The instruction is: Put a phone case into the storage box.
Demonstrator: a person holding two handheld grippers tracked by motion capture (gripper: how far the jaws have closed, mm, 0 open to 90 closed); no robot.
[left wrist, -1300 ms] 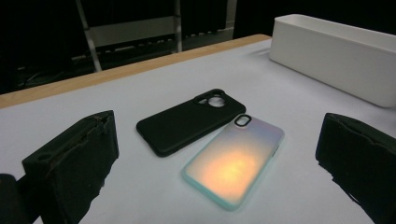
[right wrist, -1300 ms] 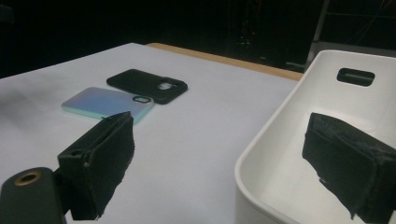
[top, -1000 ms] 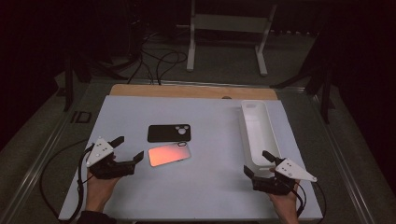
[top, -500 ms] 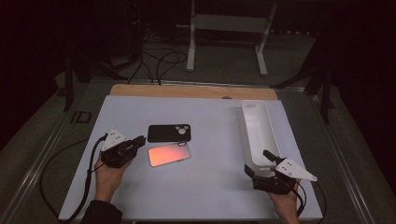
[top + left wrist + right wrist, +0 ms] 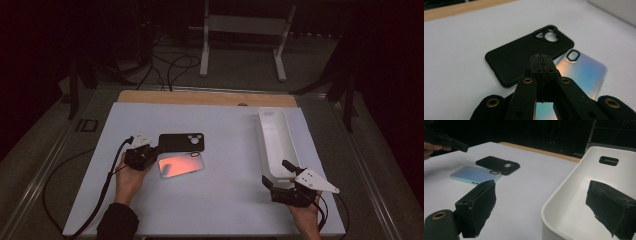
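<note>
Black phone case lies flat; iridescent phone case lies flat just beside it, nearer the person.

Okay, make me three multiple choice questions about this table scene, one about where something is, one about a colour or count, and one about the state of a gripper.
1. Where does the black phone case lie relative to the iridescent phone case?
A. Inside the white bin
B. Just beyond it, toward the far edge of the table
C. On the floor

2. How many phone cases lie on the table?
A. Two
B. Four
C. Five

3. How do the jaws of the left hand-held gripper stand?
A. Spread wide
B. Clamped on the bin's rim
C. Pressed together, holding nothing

Answers: 1 B, the high view shows the black case just beyond the iridescent one. 2 A, one black and one iridescent. 3 C, the left gripper view shows its tips meeting above the cases, while the right hand-held gripper stands open by the white bin.
</note>
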